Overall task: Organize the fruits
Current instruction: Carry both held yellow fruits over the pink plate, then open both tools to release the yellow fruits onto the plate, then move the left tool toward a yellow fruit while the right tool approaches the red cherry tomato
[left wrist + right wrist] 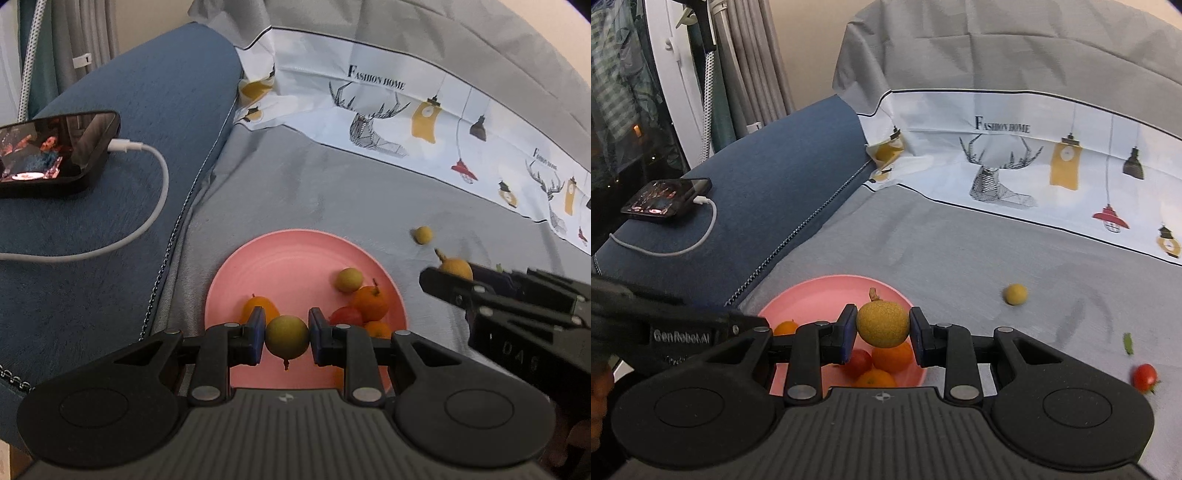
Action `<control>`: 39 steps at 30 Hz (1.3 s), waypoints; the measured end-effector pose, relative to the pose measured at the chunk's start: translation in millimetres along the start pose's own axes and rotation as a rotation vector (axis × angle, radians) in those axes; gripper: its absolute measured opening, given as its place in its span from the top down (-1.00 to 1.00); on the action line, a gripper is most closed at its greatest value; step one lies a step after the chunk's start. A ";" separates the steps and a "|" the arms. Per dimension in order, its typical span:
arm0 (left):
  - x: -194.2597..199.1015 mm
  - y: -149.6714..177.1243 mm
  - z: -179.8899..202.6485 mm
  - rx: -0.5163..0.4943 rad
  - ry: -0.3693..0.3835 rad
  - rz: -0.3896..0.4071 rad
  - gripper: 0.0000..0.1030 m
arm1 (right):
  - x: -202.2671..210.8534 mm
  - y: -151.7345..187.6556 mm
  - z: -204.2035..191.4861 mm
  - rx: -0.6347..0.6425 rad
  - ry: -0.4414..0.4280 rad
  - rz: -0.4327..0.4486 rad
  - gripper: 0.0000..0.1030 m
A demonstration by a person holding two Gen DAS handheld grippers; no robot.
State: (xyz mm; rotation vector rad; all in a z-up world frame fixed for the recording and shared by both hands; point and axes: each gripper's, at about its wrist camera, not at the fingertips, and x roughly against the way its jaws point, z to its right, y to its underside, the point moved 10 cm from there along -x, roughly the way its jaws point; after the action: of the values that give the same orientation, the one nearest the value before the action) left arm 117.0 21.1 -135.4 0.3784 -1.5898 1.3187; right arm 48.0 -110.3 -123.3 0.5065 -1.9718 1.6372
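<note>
Each gripper is clenched on 1 small fruit above the pink plate. The left gripper is closed on a yellow-green fruit with its stem hanging down; the right gripper is closed on a rough yellow fruit with its stem up. Several oranges and a red fruit are already crowded at the plate's near right side, while its left and far parts are bare.

A fruit let go from this height could probably bounce off those already piled, or roll over the low rim onto the bed cover. The 2 grippers are held close together, so a knock between them is judged possible if both are lowered at once. On the bed, a loose yellow fruit and a cherry tomato are still left, well apart from the plate. Ample open cover is seen to the right; to the left, a phone and its cable lie on the blue cushion.
</note>
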 end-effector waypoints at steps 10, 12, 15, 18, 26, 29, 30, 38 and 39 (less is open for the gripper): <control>3.8 2.5 -14.1 -0.016 -0.133 0.033 -0.99 | -42.6 -2.6 2.8 -0.188 -0.111 -0.114 -0.28; 6.9 7.2 -14.3 -0.020 -0.134 0.026 -0.99 | -35.7 -0.3 4.4 -0.174 -0.088 -0.116 -0.36; 18.8 16.6 -12.7 -0.006 -0.114 0.026 -0.99 | -12.7 3.6 7.8 -0.150 -0.043 -0.109 -0.53; 36.3 28.2 -5.7 0.011 -0.080 0.034 -0.99 | 25.4 13.2 14.0 -0.128 0.028 -0.097 -0.75; 88.3 54.8 16.0 0.016 -0.100 0.090 -0.99 | 124.6 19.7 13.2 -0.024 0.221 0.079 -0.99; 106.4 61.1 24.6 -0.019 -0.140 0.105 -0.99 | 147.0 25.6 -0.6 0.025 0.231 0.097 -0.99; 111.8 62.4 27.3 -0.036 -0.156 0.106 -0.99 | 155.1 27.8 -6.1 0.040 0.233 0.110 -0.99; 177.2 76.2 36.0 -0.025 -0.171 0.244 -1.00 | 216.1 33.9 -34.7 0.059 0.236 0.241 -0.99; 181.2 78.2 36.9 -0.025 -0.162 0.242 -1.00 | 223.4 36.3 -34.8 0.050 0.237 0.256 -0.99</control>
State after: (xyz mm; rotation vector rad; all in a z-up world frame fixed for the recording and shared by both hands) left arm -41.9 77.9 -26.6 0.2901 -1.8306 1.4794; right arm -145.2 -59.2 -11.6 0.0723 -1.8811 1.8102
